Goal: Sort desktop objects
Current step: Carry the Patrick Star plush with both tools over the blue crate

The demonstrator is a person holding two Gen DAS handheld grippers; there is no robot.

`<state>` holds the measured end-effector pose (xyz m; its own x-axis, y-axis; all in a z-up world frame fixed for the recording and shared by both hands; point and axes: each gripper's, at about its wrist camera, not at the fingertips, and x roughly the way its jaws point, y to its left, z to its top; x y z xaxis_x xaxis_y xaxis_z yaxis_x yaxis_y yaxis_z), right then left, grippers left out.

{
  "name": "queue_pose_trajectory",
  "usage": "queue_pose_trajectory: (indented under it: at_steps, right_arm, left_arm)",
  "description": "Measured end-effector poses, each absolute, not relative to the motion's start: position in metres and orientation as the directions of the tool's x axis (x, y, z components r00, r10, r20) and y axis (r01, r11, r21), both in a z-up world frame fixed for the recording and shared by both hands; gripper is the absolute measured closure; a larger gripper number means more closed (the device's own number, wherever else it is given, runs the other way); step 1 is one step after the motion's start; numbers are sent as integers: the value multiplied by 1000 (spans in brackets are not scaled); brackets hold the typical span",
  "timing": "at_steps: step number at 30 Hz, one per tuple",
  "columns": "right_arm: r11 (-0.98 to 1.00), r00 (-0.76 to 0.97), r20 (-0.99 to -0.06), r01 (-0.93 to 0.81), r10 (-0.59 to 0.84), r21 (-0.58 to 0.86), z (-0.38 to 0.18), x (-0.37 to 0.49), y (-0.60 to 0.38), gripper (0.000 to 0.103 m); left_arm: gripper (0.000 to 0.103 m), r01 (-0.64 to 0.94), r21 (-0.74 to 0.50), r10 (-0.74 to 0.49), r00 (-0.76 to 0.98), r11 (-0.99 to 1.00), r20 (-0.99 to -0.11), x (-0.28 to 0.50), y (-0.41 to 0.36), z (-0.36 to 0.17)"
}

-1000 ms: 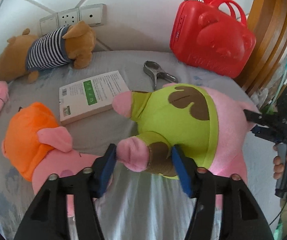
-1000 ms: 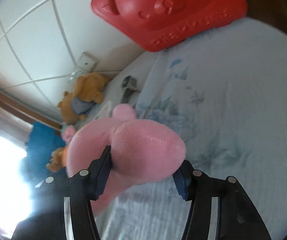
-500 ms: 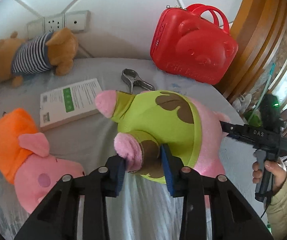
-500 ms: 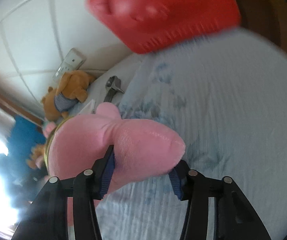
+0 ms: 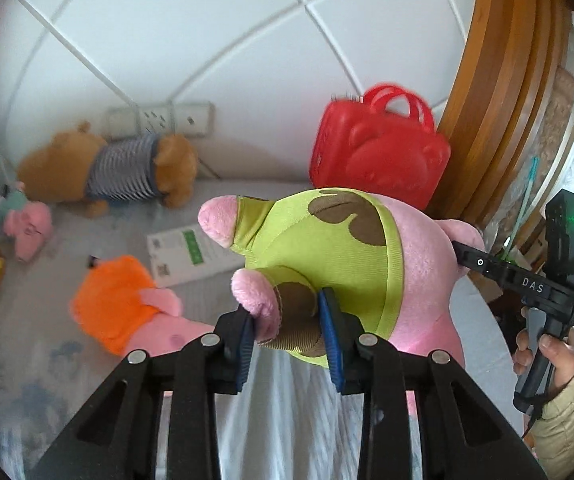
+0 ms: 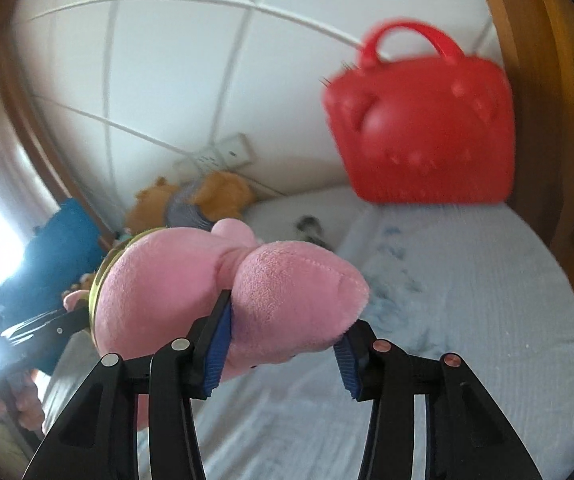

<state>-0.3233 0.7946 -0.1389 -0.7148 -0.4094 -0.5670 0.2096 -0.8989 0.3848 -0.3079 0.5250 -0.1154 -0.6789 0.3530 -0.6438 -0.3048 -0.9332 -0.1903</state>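
Observation:
A big pink plush pig in a green shirt (image 5: pixel 339 248) hangs in the air between both grippers. My left gripper (image 5: pixel 287 336) is shut on its near arm, at the brown cuff. My right gripper (image 6: pixel 283 344) is shut on the pig's pink leg (image 6: pixel 287 292); it also shows in the left wrist view (image 5: pixel 483 260) at the pig's far side. A second pink pig in an orange top (image 5: pixel 123 308) lies on the grey-blue cloth below.
A red plastic case (image 5: pixel 379 156) stands at the back right by a wooden frame (image 5: pixel 499 80). A brown bear in a striped shirt (image 5: pixel 111 172) lies by the wall. A white booklet (image 5: pixel 187 256), small plush toys (image 5: pixel 27 228) and a metal clip (image 6: pixel 307 228) lie on the cloth.
My left gripper closed on the pig's arm. Both grippers then lifted the pig off the cloth; the table objects now sit lower and farther in both views.

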Motion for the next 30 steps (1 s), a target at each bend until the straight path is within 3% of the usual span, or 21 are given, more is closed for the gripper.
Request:
queue_pose_trajectory:
  at_steps: [19, 30]
  right_arm:
    - [-820, -720, -397, 458, -569, 343, -37, -214, 570, 58]
    - [-693, -605, -339, 644, -721, 325, -4, -198, 426, 58]
  left_arm:
    - [73, -141, -93, 169, -853, -986, -493, -148, 301, -5]
    - [73, 119, -53, -83, -891, -991, -446, -71, 194, 24]
